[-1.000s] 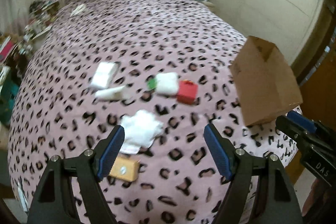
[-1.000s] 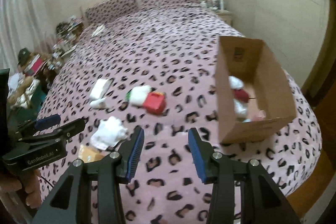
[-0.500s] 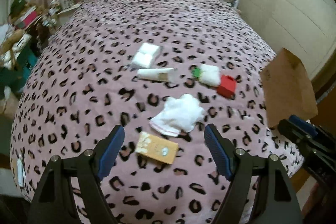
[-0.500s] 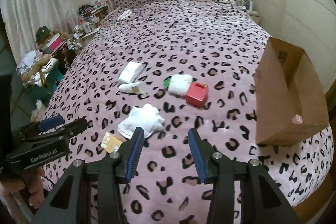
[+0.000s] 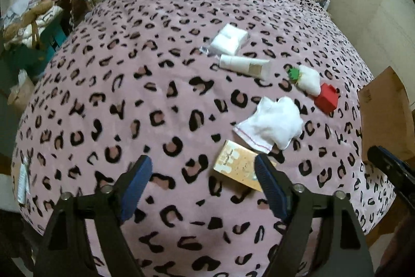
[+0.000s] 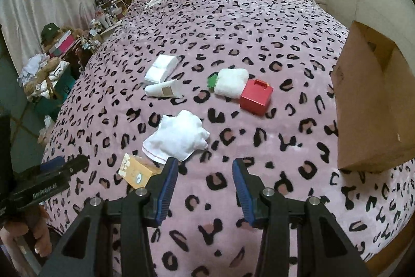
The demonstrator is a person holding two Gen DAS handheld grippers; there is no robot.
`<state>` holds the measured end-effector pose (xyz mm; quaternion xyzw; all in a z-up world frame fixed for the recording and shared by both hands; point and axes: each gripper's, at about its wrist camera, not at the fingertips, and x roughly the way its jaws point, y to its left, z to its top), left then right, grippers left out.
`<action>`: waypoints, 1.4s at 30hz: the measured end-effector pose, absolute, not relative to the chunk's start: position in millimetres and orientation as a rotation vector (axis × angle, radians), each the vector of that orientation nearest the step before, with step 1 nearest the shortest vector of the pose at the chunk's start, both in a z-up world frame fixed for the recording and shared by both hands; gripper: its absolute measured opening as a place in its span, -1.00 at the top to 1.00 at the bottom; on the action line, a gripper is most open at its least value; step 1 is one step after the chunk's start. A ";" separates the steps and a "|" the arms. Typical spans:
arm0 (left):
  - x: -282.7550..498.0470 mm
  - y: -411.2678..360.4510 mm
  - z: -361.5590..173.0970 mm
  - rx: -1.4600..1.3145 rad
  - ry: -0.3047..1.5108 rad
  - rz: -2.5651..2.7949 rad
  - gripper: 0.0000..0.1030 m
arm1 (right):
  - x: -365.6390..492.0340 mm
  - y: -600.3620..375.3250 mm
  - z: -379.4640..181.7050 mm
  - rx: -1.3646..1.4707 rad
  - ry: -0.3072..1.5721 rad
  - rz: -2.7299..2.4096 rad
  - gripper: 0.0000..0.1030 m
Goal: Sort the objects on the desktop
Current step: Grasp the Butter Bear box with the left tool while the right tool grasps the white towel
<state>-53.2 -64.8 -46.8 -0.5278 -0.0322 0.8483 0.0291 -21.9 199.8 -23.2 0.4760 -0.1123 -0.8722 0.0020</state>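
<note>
Partly hidden: orange box [image 5: 237, 164] behind left tongs [image 5: 201, 178].

Soft, even indoor light falls over my bed [image 5: 160, 85]; shadows are faint, no glare. Both fisheye views bow hard toward black corners, and the left one is slightly motion-smeared.

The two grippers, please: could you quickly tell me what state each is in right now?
Left gripper: jaws opening, nothing held; the orange box lies just beyond them.
Right gripper: jaws open, nothing between them.
</note>
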 end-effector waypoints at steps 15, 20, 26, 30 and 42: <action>-81.0 -42.2 -127.1 -1.923 -0.384 2.615 -0.82 | -90.2 198.6 -83.1 1.525 -0.394 -2.627 0.12; -92.9 -35.6 -143.8 -1.968 -0.520 2.596 -0.82 | -119.2 198.7 -100.2 1.530 -0.404 -2.589 0.12; -100.6 -21.1 -156.3 -2.000 -0.585 2.586 -0.99 | -147.9 184.7 -132.4 1.591 -0.332 -2.452 0.11; -110.5 -11.7 -169.4 -2.010 -0.586 2.547 -1.00 | -159.0 182.5 -157.2 1.635 -0.413 -2.372 0.04; -97.5 -25.5 -167.2 -1.879 -0.654 2.495 -0.51 | -154.4 160.8 -172.8 1.597 -0.410 -2.338 0.38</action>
